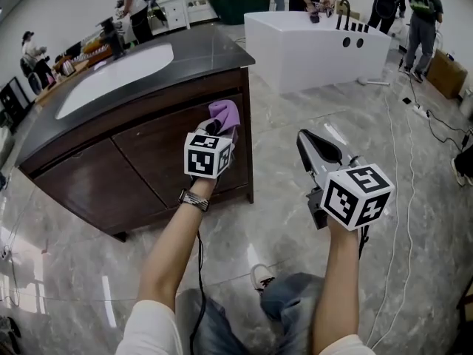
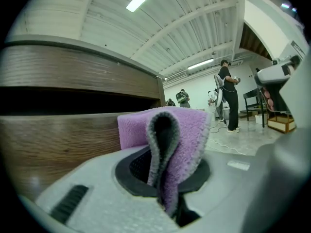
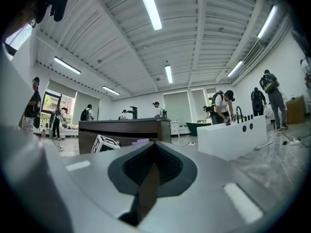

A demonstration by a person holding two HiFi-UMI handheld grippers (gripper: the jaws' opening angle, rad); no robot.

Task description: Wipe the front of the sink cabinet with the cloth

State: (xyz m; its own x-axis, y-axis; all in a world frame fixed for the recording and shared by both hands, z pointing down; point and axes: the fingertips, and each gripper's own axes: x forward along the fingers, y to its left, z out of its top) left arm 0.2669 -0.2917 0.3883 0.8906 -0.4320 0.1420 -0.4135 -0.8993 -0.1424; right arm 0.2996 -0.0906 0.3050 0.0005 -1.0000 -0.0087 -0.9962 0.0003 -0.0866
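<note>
Two tools observed. Left tool (image 1: pixel 216 129) is clenched on the purple cloth (image 2: pixel 189 130), held at the cabinet (image 1: pixel 148 154) front, upper right corner. Right tool (image 3: pixel 150 174) is closed, empty, well apart above the floor (image 1: pixel 281 220).

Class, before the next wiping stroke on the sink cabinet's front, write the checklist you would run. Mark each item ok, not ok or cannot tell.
1. Grip: purple fleecy cloth clamped in the left gripper: ok.
2. Contact: cloth touching the dark brown wooden cabinet front: cannot tell; very close.
3. Surface: cabinet doors shut: ok.
4. Other tool: right gripper empty, jaws together, clear of the cabinet: ok.
5. Snags: black cable along the left arm hangs clear of the cabinet: ok.
</note>
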